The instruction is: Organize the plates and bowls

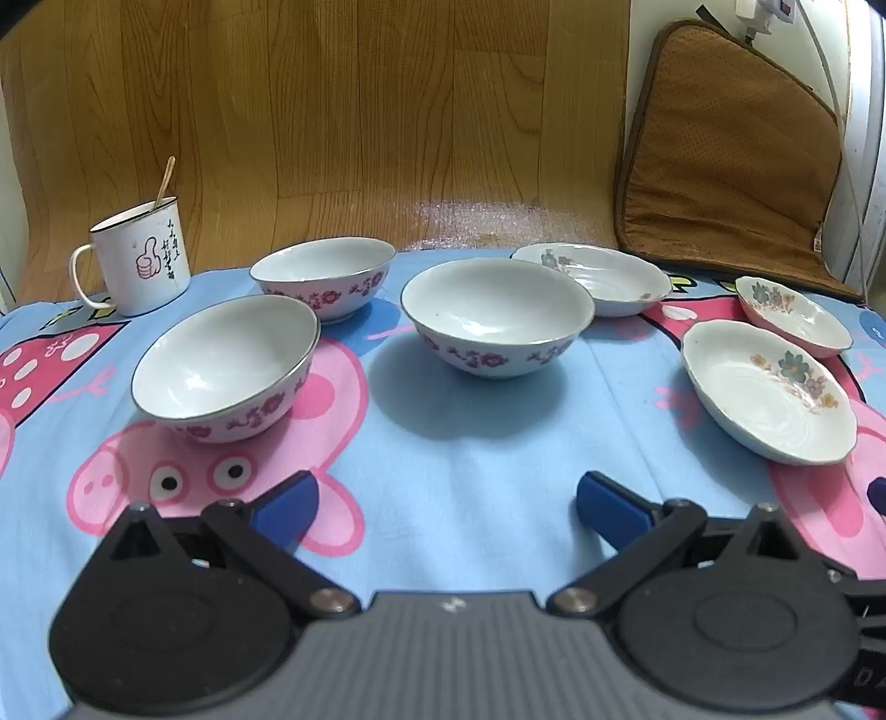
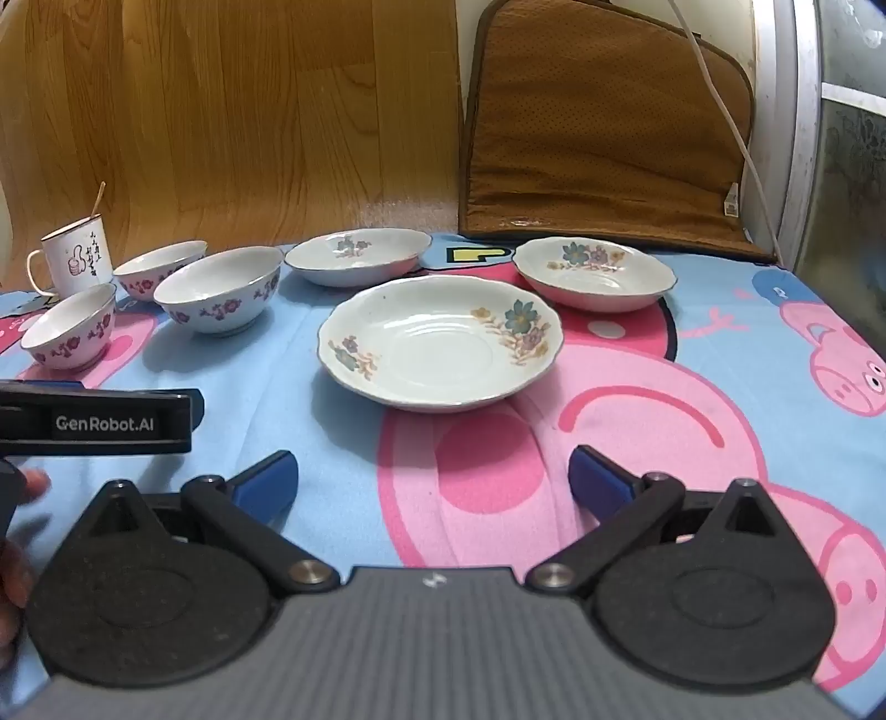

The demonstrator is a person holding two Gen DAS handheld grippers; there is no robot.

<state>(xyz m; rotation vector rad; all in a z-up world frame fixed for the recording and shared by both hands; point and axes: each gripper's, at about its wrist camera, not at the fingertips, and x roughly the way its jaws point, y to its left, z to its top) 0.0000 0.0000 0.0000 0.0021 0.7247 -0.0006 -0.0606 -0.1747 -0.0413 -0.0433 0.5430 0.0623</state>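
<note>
Tongs both released: left gripper (image 1: pixel 446 504) faces three white purple-flowered bowls (image 1: pixel 495 318), right gripper (image 2: pixel 432 479) faces three white floral plates (image 2: pixel 440 343) on the cartoon cloth (image 2: pixel 637 443); pinch the nearest plate's rim squarely, lift level

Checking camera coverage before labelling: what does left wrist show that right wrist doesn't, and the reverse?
Only left wrist: the left gripper head-on, jaws open, and a white plug fitting at the top edge.

Only right wrist: the right gripper, jaws open, a grey window frame on the right, and the left gripper's body side-on, marked GenRobot.AI.

Both: three purple-flowered bowls, three floral plates, the enamel mug with a stick in it, the brown mat and the cartoon pig tablecloth.
</note>
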